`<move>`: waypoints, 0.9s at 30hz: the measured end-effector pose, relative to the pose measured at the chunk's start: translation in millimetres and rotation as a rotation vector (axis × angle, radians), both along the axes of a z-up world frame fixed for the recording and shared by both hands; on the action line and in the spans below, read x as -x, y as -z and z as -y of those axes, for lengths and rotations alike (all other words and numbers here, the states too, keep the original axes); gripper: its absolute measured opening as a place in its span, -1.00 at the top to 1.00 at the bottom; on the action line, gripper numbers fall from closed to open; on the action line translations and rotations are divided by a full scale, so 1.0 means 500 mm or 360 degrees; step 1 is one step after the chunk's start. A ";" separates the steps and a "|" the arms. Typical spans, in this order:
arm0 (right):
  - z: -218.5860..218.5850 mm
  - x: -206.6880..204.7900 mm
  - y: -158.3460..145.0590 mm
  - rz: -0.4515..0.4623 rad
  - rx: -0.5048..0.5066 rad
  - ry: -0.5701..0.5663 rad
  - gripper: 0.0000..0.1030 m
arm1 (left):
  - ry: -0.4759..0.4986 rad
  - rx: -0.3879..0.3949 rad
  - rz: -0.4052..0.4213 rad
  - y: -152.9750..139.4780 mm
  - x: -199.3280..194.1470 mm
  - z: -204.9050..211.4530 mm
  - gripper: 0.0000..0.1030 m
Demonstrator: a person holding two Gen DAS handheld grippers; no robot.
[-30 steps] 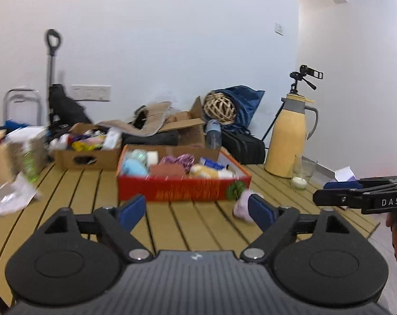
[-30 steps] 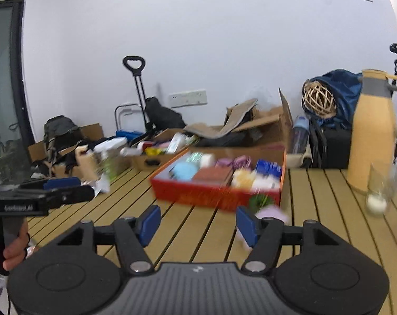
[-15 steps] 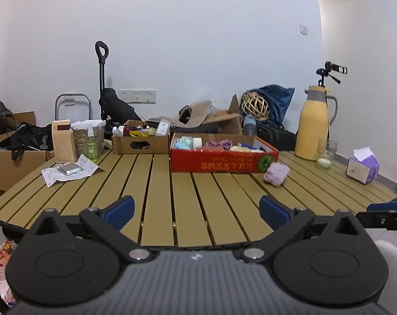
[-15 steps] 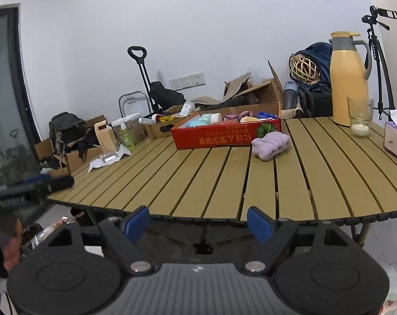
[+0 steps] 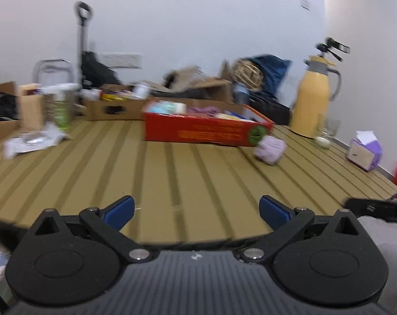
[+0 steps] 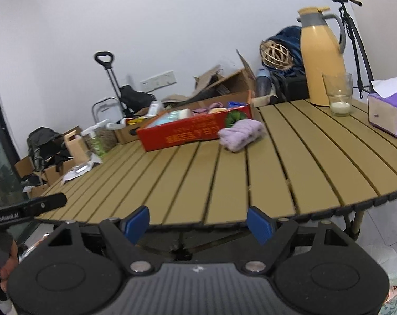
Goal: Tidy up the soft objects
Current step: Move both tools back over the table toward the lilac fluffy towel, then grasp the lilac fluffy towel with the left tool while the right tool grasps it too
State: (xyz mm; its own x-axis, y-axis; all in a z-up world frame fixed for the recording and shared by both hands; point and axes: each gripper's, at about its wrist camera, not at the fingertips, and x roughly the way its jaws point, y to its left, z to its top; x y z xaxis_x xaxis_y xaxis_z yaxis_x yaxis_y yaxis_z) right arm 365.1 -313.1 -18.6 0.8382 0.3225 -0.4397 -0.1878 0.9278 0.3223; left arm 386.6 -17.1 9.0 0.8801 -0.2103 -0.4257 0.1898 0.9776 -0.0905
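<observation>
Two grippers, both at the near edge of the slatted wooden table (image 6: 290, 157), neither holding anything. Left wrist view is motion-blurred.

Far left of table: crumpled paper (image 5: 32, 141) lying flat, with a tan carton (image 5: 30, 106) and a green-labelled bottle (image 5: 60, 110) standing behind it. Right of these, a brown cardboard box (image 5: 111, 109) with a hand-hole, filled with small items too blurred to name.

Left gripper (image 5: 197, 207): blue-tipped fingers spread wide, only bare slats between them.

Centre far: red box (image 6: 190, 131), long side facing near, holding several soft items in pale blue, pink-purple and yellow. A green round object (image 6: 235, 116) sits at the box's right near corner. Lavender soft bundle (image 6: 241, 134) lies on the table outside the box, just beside that corner and near the green object; contact with the box cannot be determined.

Right gripper (image 6: 198, 221): fingers spread wide, empty, poised just off the table's near edge, well apart from the bundle.

Far right: yellow thermos jug (image 6: 321, 60) upright, glass (image 6: 339, 94) with a white candle just beside it, purple tissue box (image 6: 390, 115) nearer the right edge. Tripod (image 6: 353, 34) stands behind the jug.
</observation>
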 end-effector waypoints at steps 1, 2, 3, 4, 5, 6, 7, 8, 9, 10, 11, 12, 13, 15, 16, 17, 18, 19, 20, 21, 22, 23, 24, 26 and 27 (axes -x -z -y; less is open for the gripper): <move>0.005 -0.021 0.002 -0.0005 0.0006 0.0011 -0.55 | 0.0048 0.0016 -0.0006 0.003 -0.029 0.021 -1.00; 0.014 -0.051 0.002 -0.0006 0.0013 0.0026 -0.55 | 0.0088 0.0031 -0.0011 0.004 -0.060 0.043 -1.00; 0.024 -0.082 0.001 0.0000 0.0013 0.0042 -0.55 | 0.0122 0.0045 -0.0016 0.006 -0.089 0.063 -0.99; 0.036 -0.115 0.001 0.0006 0.0007 0.0052 -0.54 | 0.0163 0.0061 -0.0029 0.008 -0.126 0.085 -0.97; 0.049 -0.153 0.003 0.0000 -0.0008 0.0067 -0.49 | 0.0198 0.0087 -0.0051 0.011 -0.165 0.107 -0.94; 0.059 -0.187 0.005 -0.0018 -0.0025 0.0086 -0.41 | 0.0222 0.0109 -0.0077 0.014 -0.199 0.123 -0.83; 0.071 -0.226 0.007 -0.0037 -0.0040 0.0097 -0.37 | 0.0233 0.0127 -0.0120 0.018 -0.241 0.144 -0.67; 0.082 -0.261 0.008 -0.0046 -0.0055 0.0103 -0.34 | 0.0249 0.0146 -0.0157 0.022 -0.280 0.164 -0.62; 0.093 -0.298 0.009 -0.0056 -0.0068 0.0109 -0.34 | 0.0270 0.0163 -0.0183 0.027 -0.313 0.180 -0.54; 0.102 -0.336 0.010 -0.0064 -0.0069 0.0103 -0.34 | 0.0280 0.0172 -0.0217 0.033 -0.348 0.202 -0.46; 0.109 -0.372 0.010 -0.0065 -0.0064 0.0093 -0.33 | 0.0297 0.0181 -0.0243 0.041 -0.378 0.221 -0.45; 0.116 -0.410 0.010 -0.0062 -0.0056 0.0086 -0.33 | 0.0311 0.0190 -0.0260 0.050 -0.403 0.237 -0.40; 0.121 -0.448 0.010 -0.0055 -0.0036 0.0074 -0.32 | 0.0320 0.0203 -0.0285 0.061 -0.430 0.253 -0.37; 0.127 -0.512 0.018 -0.0046 -0.0007 0.0069 -0.31 | 0.0314 0.0254 -0.0360 0.083 -0.475 0.268 -0.20; 0.128 -0.547 0.026 -0.0056 0.0004 0.0043 -0.30 | 0.0318 0.0294 -0.0398 0.092 -0.490 0.268 -0.09; 0.128 -0.575 0.033 -0.0076 -0.0004 0.0024 -0.27 | 0.0334 0.0346 -0.0433 0.102 -0.504 0.264 -0.01; 0.128 -0.598 0.038 -0.0088 -0.0016 0.0005 -0.20 | 0.0348 0.0392 -0.0451 0.111 -0.513 0.260 0.24; 0.128 -0.623 0.045 -0.0108 -0.0046 -0.0012 -0.14 | 0.0370 0.0412 -0.0454 0.116 -0.517 0.259 0.44; 0.129 -0.642 0.051 -0.0135 -0.0088 -0.0024 -0.01 | 0.0396 0.0414 -0.0460 0.119 -0.518 0.257 0.45; 0.130 -0.660 0.059 -0.0180 -0.0142 -0.0035 0.21 | 0.0398 0.0416 -0.0455 0.118 -0.517 0.253 0.53; 0.130 -0.667 0.067 -0.0213 -0.0187 -0.0043 0.34 | 0.0398 0.0426 -0.0451 0.114 -0.517 0.244 0.57; 0.130 -0.665 0.074 -0.0232 -0.0233 -0.0066 0.45 | 0.0397 0.0437 -0.0443 0.110 -0.516 0.232 0.58; 0.129 -0.657 0.077 -0.0243 -0.0265 -0.0082 0.48 | 0.0393 0.0451 -0.0432 0.107 -0.515 0.218 0.61; 0.127 -0.632 0.076 -0.0265 -0.0295 -0.0062 0.55 | 0.0357 0.0500 -0.0435 0.101 -0.517 0.184 0.61; 0.127 -0.614 0.077 -0.0304 -0.0353 -0.0052 0.57 | 0.0339 0.0535 -0.0444 0.100 -0.520 0.168 0.61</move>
State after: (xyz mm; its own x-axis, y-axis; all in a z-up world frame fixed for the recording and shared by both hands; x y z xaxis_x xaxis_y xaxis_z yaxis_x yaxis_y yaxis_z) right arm 672.1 -376.8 -57.0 0.7346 0.4539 -0.5044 -0.1327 0.8251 0.5491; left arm 646.8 -101.0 -40.8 0.6645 -0.5398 -0.5167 0.3061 0.8274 -0.4708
